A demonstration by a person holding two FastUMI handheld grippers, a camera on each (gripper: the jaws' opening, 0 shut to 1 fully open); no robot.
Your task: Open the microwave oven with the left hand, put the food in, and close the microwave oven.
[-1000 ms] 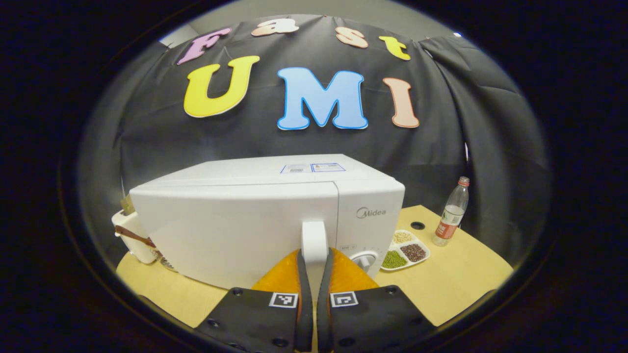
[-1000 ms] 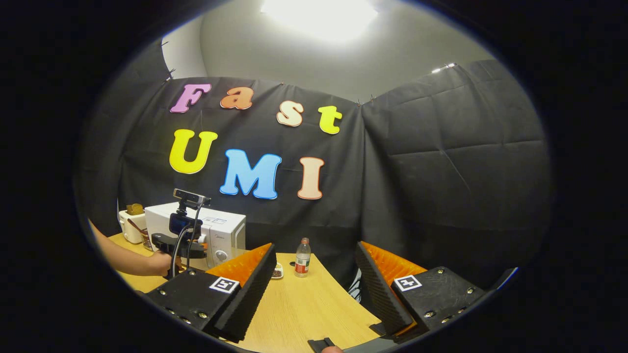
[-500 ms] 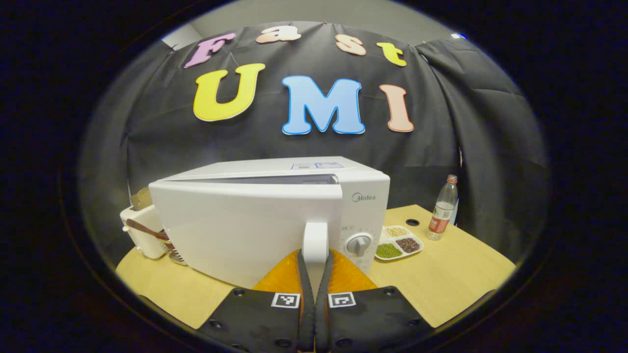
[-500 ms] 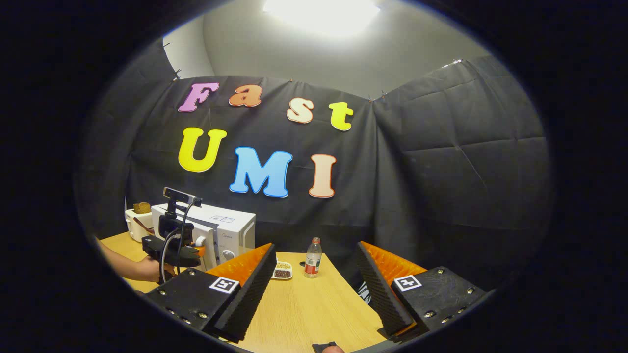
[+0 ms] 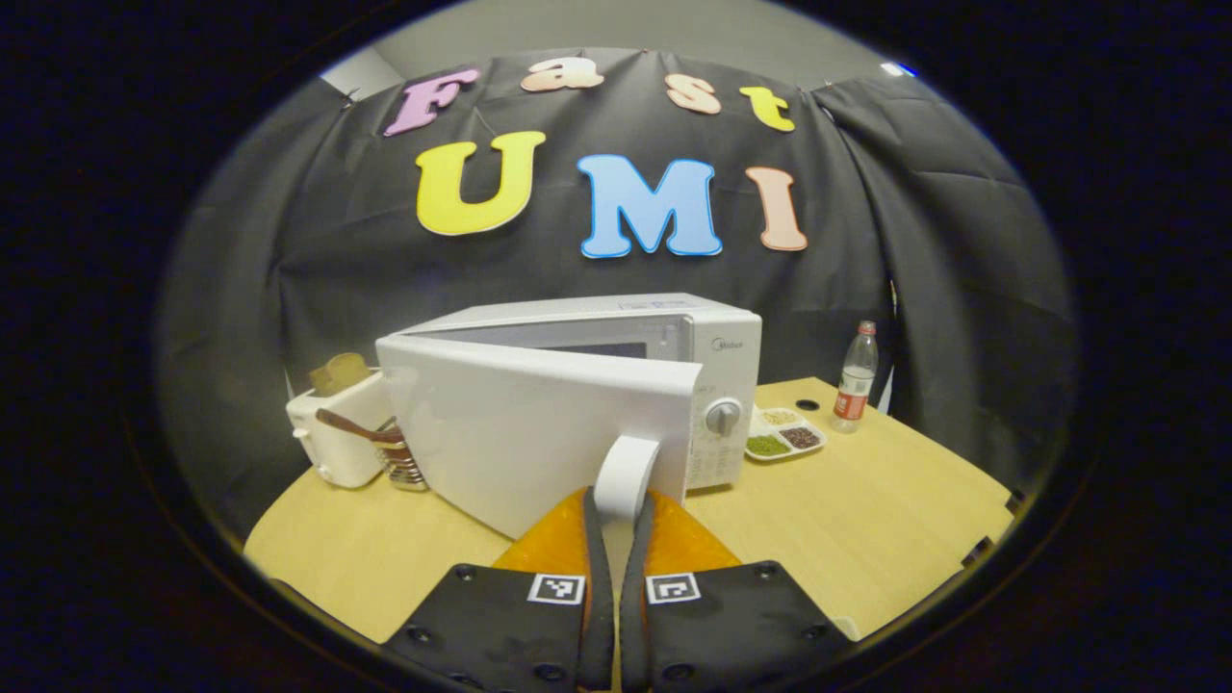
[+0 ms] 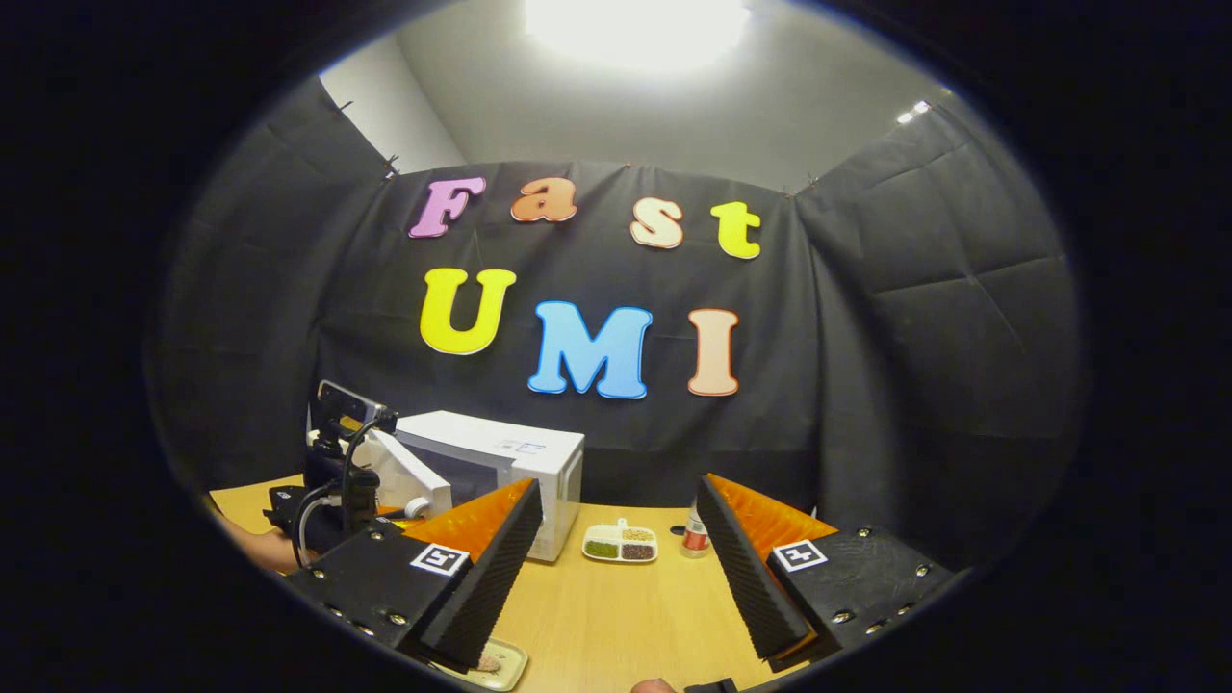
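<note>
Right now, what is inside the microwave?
The microwave door is partly open, pulled by the left gripper shut on its handle. A dark strip of cavity shows above the door; the door covers the rest, so its contents cannot be seen.

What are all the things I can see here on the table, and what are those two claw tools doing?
Table: one, light wood, under everything.
Microwave: one, white, mid-table, its door swung partly open.
Door handle: one, white, clamped between the left gripper's fingers.
Toaster: one, white, left of the microwave, a brown slice sticking out of the top.
Food tray: one, white, divided, holding green, dark and pale grains, right of the microwave.
Bottle: one, clear with a red label, right of the tray.
Small dish: one, pale, on the table's near edge, under the right gripper.
Left gripper: shut on the door handle.
Right gripper: open, empty, above the table.
</note>
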